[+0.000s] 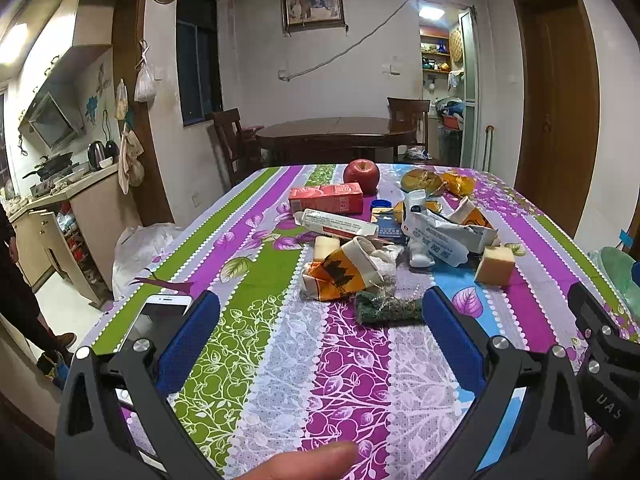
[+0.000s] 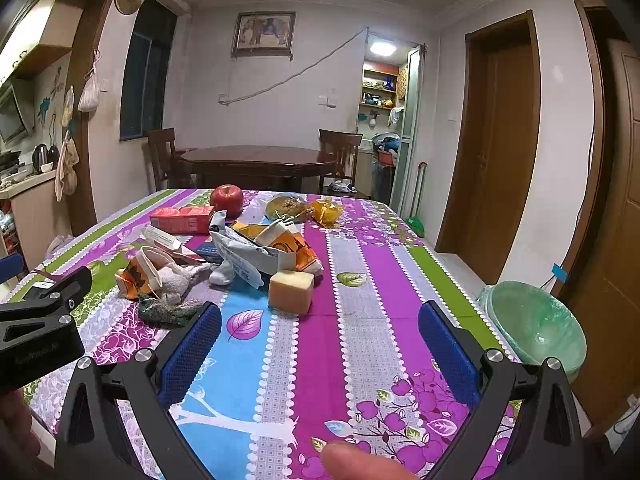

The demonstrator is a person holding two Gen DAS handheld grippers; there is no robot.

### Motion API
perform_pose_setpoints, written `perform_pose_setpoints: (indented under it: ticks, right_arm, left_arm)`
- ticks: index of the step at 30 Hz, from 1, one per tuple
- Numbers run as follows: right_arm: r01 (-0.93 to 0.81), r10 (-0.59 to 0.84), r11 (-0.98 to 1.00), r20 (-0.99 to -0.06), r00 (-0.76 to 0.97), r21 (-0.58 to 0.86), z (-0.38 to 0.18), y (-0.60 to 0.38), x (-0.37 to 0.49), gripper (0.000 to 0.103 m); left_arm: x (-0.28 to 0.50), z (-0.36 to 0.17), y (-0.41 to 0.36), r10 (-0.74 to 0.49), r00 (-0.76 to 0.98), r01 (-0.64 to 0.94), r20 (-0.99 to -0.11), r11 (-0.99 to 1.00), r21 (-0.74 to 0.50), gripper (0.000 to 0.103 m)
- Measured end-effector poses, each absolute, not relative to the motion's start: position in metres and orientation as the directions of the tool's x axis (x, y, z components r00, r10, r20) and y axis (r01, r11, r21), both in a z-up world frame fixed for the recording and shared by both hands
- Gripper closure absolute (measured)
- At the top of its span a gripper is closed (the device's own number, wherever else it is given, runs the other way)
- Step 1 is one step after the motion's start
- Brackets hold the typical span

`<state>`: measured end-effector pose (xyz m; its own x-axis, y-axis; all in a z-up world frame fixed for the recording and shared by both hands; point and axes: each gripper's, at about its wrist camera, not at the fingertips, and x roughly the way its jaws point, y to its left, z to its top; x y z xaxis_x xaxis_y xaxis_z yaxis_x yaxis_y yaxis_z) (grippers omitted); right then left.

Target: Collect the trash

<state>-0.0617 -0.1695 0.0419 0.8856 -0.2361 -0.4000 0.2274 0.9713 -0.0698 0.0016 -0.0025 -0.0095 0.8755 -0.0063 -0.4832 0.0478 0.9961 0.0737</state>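
- Both grippers, the left gripper (image 1: 320, 312) and the right gripper (image 2: 320, 320), are held spread wide over the flowered tablecloth (image 1: 280, 360), with nothing gripped.
- Trash is heaped mid-table: a crumpled orange cup (image 1: 340, 268), a green scrap (image 1: 388, 308), a red carton (image 1: 326, 198).
- Beside the table's right edge, a green-lined bin (image 2: 536, 324) is seen.

You are in a home, dining table (image 1: 336, 130) with wooden chairs (image 1: 228, 136) at twelve o'clock, kitchen counter (image 1: 60, 192) with kettle (image 1: 96, 155) at nine o'clock, picture (image 1: 313, 6) on the wall, flowery tablecloth (image 1: 280, 340).
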Motion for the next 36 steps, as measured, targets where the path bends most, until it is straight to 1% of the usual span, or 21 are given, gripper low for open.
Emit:
perform_pose_setpoints:
  ticks: [4,6,8,10,13,15,18,20,22,25,28,30,32,33,35,36]
  right_arm:
    - [0.253,-0.252,0.966,-0.409,0.877,-0.054,0.043,-0.173,-0.061,0.005]
    - [0.261,-0.243,0.965,-0.411,0.879,-0.013,0.046,-0.181,-0.062,0.005]
    - [0.251,-0.221,0.968,-0.410,0.885,0.019,0.049,-0.191,-0.061,0.005]
    - [0.276,-0.233,0.959,-0.381,0.895,0.061,0.050,-0.204,-0.063,0.005]
    - [0.335,-0.279,0.937,-0.365,0.889,0.101,0.048,-0.218,-0.063,0.005]
    - [0.353,-0.294,0.930,-0.367,0.882,0.103,0.045,-0.223,-0.061,0.005]
    - [0.333,-0.283,0.941,-0.403,0.870,0.059,0.041,-0.224,-0.052,0.005]
    - [0.297,-0.251,0.954,-0.424,0.870,0.044,0.037,-0.221,-0.046,0.005]
    - [0.268,-0.224,0.963,-0.460,0.859,0.030,0.035,-0.217,-0.038,0.005]
    - [0.270,-0.229,0.963,-0.478,0.848,0.016,0.033,-0.212,-0.028,0.005]
    - [0.274,-0.244,0.962,-0.472,0.847,-0.005,0.033,-0.210,-0.019,0.005]
    - [0.272,-0.249,0.962,-0.474,0.844,-0.021,0.034,-0.210,-0.015,0.005]
    - [0.264,-0.247,0.964,-0.478,0.843,-0.034,0.034,-0.210,-0.008,0.005]
    - [0.260,-0.244,0.965,-0.479,0.843,-0.034,0.034,-0.210,-0.006,0.005]
    - [0.251,-0.234,0.967,-0.484,0.843,-0.030,0.034,-0.212,0.000,0.005]
    - [0.248,-0.231,0.968,-0.485,0.843,-0.029,0.033,-0.214,0.001,0.005]
  left_arm:
    - [0.008,-0.010,0.002,-0.047,0.855,0.080,-0.517,0.996,0.040,0.005]
    - [0.013,-0.013,0.007,-0.033,0.850,0.065,-0.526,0.997,0.042,0.005]
    - [0.021,-0.021,0.014,-0.020,0.826,0.053,-0.563,0.998,0.043,0.005]
    - [0.031,-0.026,0.021,-0.041,0.792,0.068,-0.609,0.997,0.022,0.005]
    - [0.035,-0.031,0.030,-0.015,0.781,0.032,-0.624,0.999,0.016,0.006]
    - [0.038,-0.032,0.038,0.007,0.773,-0.006,-0.634,1.000,0.004,0.013]
    - [0.043,-0.032,0.042,-0.010,0.757,0.003,-0.654,1.000,-0.011,0.014]
    - [0.047,-0.033,0.043,-0.043,0.739,0.028,-0.672,0.999,-0.034,0.014]
    - [0.050,-0.035,0.050,-0.066,0.743,0.028,-0.666,0.997,-0.067,0.014]
    - [0.056,-0.038,0.053,-0.077,0.735,0.016,-0.673,0.995,-0.096,0.018]
    - [0.058,-0.036,0.056,-0.052,0.771,-0.034,-0.635,0.992,-0.123,0.017]
    - [0.061,-0.035,0.057,-0.039,0.776,-0.065,-0.630,0.988,-0.141,0.017]
    - [0.066,-0.034,0.054,-0.020,0.770,-0.072,-0.637,0.990,-0.119,0.017]
    - [0.069,-0.033,0.051,-0.007,0.771,-0.066,-0.637,0.994,-0.092,0.017]
    - [0.072,-0.031,0.040,0.035,0.784,-0.043,-0.620,0.999,0.003,0.017]
    - [0.071,-0.031,0.038,0.041,0.790,-0.034,-0.612,0.999,0.023,0.017]
